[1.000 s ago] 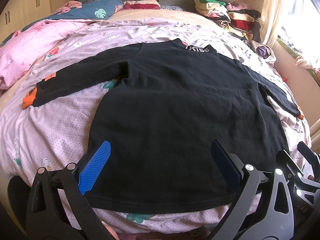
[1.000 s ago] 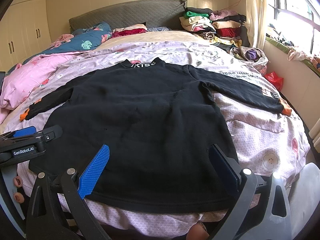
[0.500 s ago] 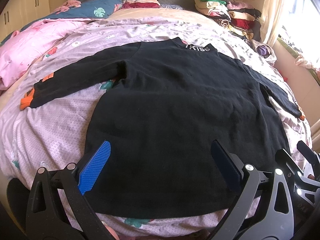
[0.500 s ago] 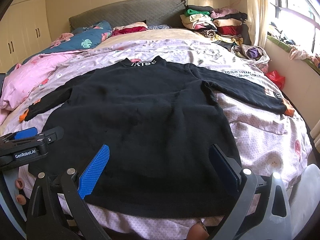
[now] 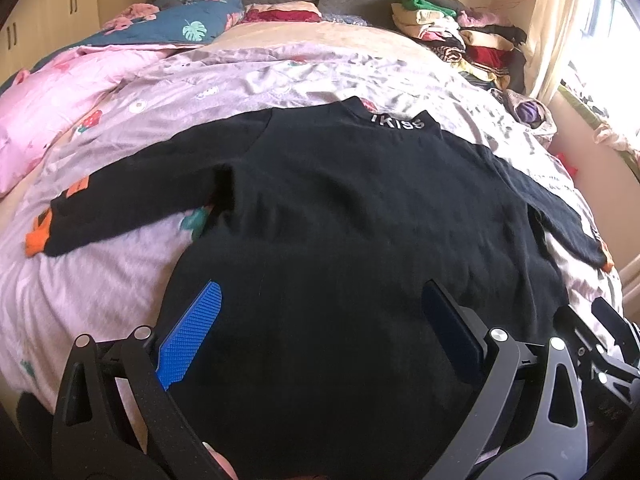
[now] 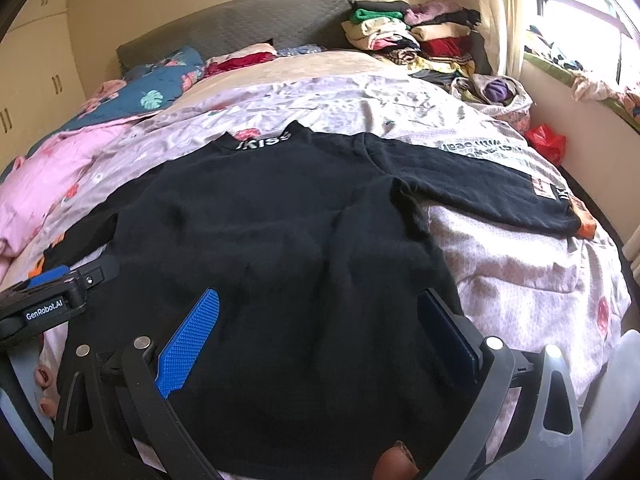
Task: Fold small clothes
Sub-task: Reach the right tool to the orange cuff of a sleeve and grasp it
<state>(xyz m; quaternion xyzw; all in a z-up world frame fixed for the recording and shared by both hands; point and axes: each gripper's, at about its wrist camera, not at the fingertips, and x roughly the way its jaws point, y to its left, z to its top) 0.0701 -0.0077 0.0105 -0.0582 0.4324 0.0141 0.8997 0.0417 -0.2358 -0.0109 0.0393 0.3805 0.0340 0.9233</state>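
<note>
Black sweater (image 5: 360, 240) flat, sleeves spread

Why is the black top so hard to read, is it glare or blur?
Left wrist view: window blown out at the right, black top underexposed, its folds lost; fisheye bends the bed. Right wrist view: window glare again, slight softness, collar lettering still legible.

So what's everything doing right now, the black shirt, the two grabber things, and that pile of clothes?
Shirt: spread flat on the bed, unfolded, sleeves out to both sides.
Left gripper: open, holding nothing, fingers over the shirt's bottom part.
Right gripper: open, holding nothing, also over the shirt's bottom part.
Clothes pile: stacked by the headboard.
Quilt: wrinkled under the shirt.
</note>
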